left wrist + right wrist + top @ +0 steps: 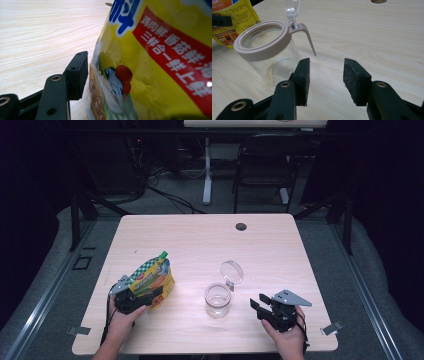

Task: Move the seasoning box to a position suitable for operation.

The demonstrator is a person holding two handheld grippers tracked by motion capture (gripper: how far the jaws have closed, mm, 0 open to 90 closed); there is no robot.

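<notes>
The yellow pouch (152, 280) with the green cap stands on the table (200, 240) well to the left of the glass jar (218, 300), leaning a little away from the person. The left gripper (134, 296) is at the pouch's near lower edge; in the left gripper view one jaw sits just beside the foil and the other is hidden behind the pouch, so I cannot tell whether the jaws are pinching it yet. To do this step well, I judge the grip should land low on the firm body of the pouch, squeezing gently so nothing is forced up toward the cap.

The glass jar stands with its clear hinged lid (231, 271) flipped up behind it, mouth free. A few crumbs lie in its base.

Right of the jar, apart from it, the right gripper (267, 307) rests with jaws spread, holding nothing. It would do best closing on the jar's wall below the beige rim (259, 45) to steady it.
</notes>
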